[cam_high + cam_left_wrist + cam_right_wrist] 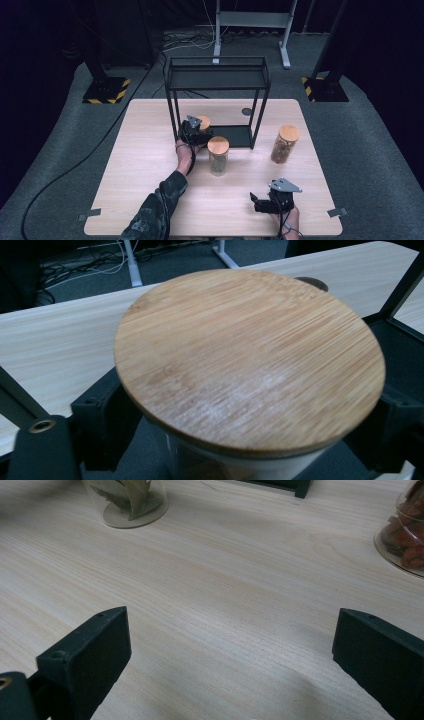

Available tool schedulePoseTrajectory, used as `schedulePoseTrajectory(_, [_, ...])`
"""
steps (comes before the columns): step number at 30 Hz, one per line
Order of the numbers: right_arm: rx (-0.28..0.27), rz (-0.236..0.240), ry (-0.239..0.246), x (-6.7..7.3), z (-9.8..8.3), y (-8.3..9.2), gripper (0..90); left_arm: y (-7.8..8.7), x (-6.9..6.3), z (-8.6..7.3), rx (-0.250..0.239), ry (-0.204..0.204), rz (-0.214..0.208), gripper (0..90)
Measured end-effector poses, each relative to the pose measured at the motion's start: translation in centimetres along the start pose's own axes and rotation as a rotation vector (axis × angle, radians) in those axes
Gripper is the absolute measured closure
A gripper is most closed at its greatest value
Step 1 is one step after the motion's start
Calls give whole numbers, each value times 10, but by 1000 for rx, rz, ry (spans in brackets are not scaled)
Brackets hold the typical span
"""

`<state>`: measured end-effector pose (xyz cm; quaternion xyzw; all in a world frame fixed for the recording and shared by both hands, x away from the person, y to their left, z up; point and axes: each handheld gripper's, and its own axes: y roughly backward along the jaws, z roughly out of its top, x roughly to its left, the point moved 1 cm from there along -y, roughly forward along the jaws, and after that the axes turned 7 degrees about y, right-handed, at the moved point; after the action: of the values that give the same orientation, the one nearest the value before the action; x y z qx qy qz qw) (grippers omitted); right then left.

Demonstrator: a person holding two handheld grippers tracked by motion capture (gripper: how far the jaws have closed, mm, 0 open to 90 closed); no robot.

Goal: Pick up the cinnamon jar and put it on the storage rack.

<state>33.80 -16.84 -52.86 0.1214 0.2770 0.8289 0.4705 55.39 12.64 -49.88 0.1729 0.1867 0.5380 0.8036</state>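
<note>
Left gripper [196,134] clamped round jar [250,360] at rack [215,75], forearm outstretched, right gripper [265,201] wide open, empty.

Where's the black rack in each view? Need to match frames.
High view: black rack stands at the table's far middle.
Left gripper view: its bars cross the upper right and lower left, either side of the bamboo-lidded jar.
Right gripper view: its base corner sits at the top edge.
Shared landmark: the light wood table.
</note>
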Motion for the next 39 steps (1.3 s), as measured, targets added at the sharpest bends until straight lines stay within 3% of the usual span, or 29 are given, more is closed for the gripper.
schedulePoseTrajectory(18, [-1,1,-2,0,0,0,16,5,2,14,23,56,-5,17])
schedulePoseTrajectory(39, [-2,1,-2,0,0,0,17,22,-5,38,6,47,-5,1])
